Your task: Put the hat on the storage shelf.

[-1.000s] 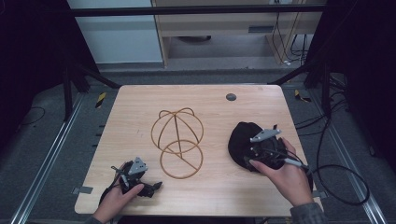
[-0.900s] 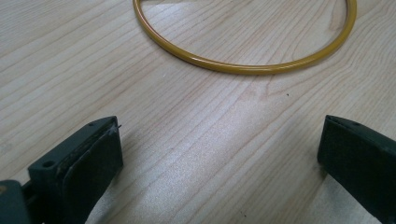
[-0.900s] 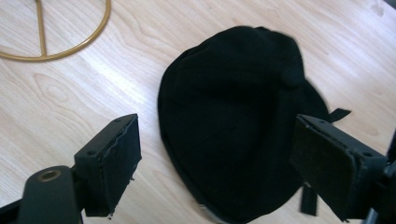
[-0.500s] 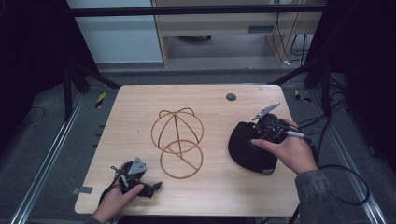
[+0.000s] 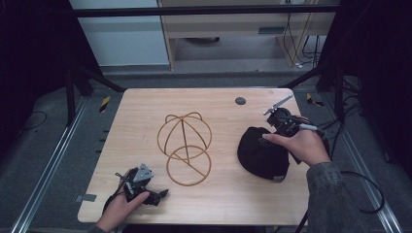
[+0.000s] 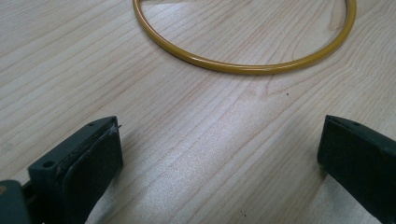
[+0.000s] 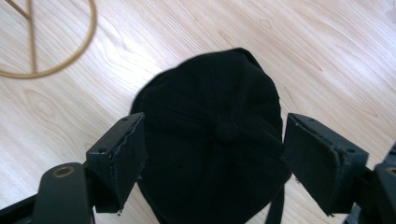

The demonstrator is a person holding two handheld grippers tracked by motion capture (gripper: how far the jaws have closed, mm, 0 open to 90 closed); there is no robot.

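Cap: one black cap [image 5: 262,154] lies crown-up on the table [image 5: 228,199], on the right side, just beside the wire stand [image 5: 184,145].
Right gripper [image 7: 215,154]: jaws wide apart, empty, hovering right above the cap's crown button; the cap sits straight below and between them.
Left gripper [image 6: 219,149]: jaws apart, empty, low over the near left corner, near the stand's ring.
Nearer hand: the right, I'd say.
Count: one cap, one stand, two grippers.

A black cap [image 5: 262,154] lies crown-up on the right part of the table [image 5: 145,111], its top button [image 7: 227,130] and seams showing. Well apart to its left stands a gold wire hat stand [image 5: 184,141], a dome-shaped cage rising from a flat round base ring [image 6: 243,65]
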